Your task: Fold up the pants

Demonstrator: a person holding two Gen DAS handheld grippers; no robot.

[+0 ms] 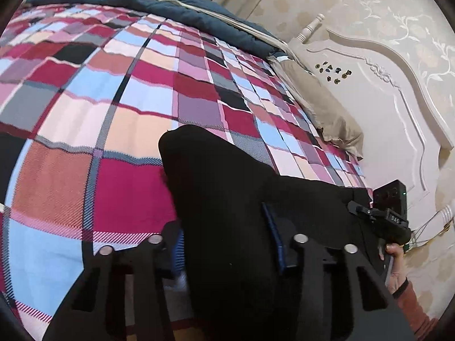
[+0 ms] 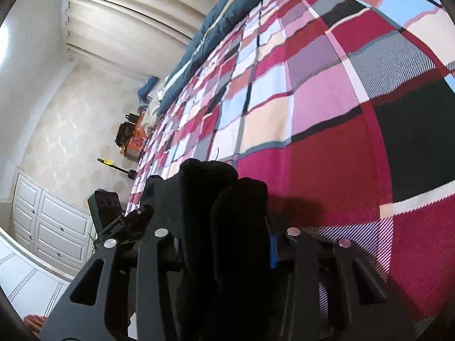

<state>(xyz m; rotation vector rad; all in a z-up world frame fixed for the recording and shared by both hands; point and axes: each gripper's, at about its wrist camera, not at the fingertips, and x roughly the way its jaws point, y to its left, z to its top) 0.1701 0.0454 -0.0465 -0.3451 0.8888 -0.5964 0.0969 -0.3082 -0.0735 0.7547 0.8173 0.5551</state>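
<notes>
The black pants (image 1: 227, 199) hang bunched between the fingers of my left gripper (image 1: 227, 253), which is shut on them just above the plaid bedspread (image 1: 113, 99). The cloth stretches right towards my right gripper (image 1: 381, 221), held in a hand. In the right wrist view my right gripper (image 2: 227, 244) is shut on a thick fold of the black pants (image 2: 221, 199), held over the bedspread (image 2: 341, 113). My left gripper (image 2: 113, 218) shows at the lower left there.
A dark blue quilt (image 1: 170, 2) lies along the far side of the bed. A tan pillow (image 1: 327, 108) sits against the white headboard (image 1: 384, 99). White cabinets (image 2: 51, 227) and small items on a stand (image 2: 128, 136) are beyond the bed's foot.
</notes>
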